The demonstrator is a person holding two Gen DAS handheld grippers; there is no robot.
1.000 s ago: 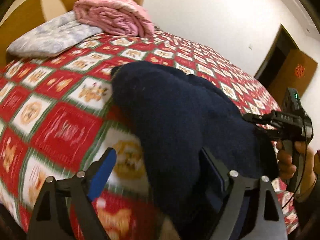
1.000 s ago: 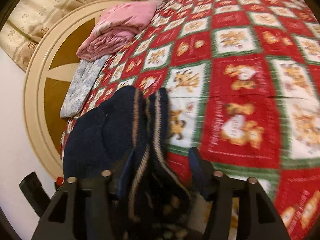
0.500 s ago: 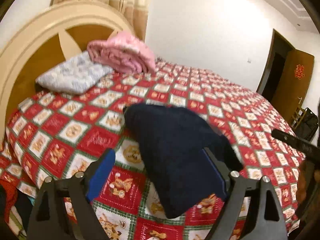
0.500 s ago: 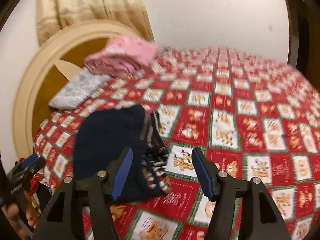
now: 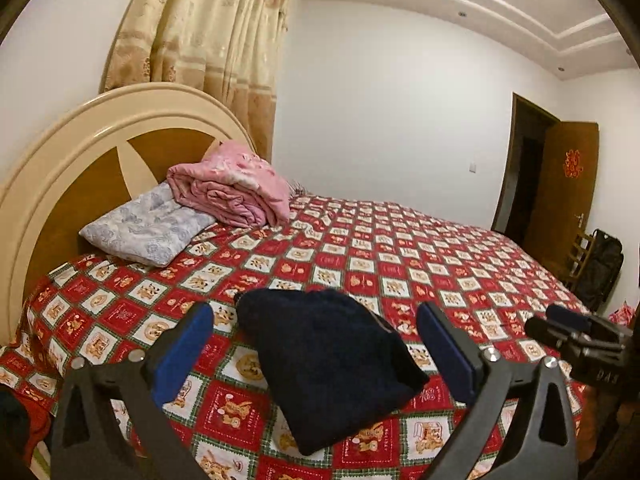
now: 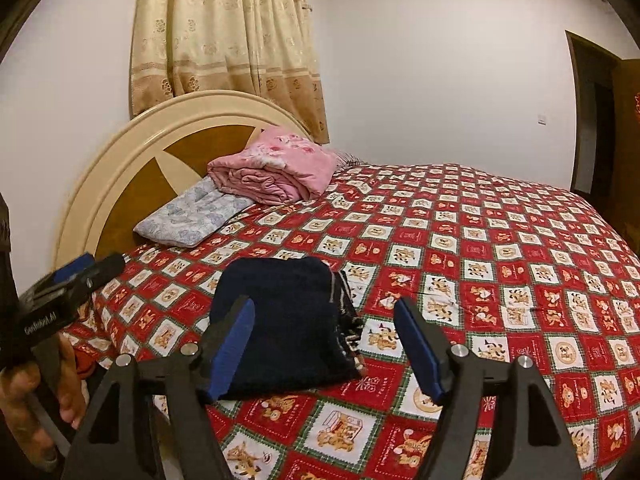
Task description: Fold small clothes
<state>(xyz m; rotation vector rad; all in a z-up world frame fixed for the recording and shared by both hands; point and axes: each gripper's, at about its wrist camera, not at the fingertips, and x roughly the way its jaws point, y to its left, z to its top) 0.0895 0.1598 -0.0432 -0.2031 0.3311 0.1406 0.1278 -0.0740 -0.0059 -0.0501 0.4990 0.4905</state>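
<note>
A folded dark navy knitted garment (image 5: 324, 364) lies on the red patterned bedspread (image 5: 400, 256) near the bed's front edge; in the right wrist view (image 6: 288, 320) a striped trim shows along its right side. My left gripper (image 5: 316, 344) is open and empty, held back from and above the garment. My right gripper (image 6: 324, 340) is open and empty, also pulled back from it. The right gripper shows at the right edge of the left wrist view (image 5: 580, 340), and the left gripper shows at the left of the right wrist view (image 6: 64, 288).
A folded pink blanket (image 5: 232, 188) rests on a pale blue pillow (image 5: 148, 228) by the round headboard (image 5: 80, 160). A beige curtain (image 6: 228, 40) hangs behind. A wooden door (image 5: 560, 192) and a chair with a dark bag (image 5: 600, 264) stand at the far right.
Both grippers have let go of the navy garment and pulled up and back from it. The garment now lies folded on the bed.
</note>
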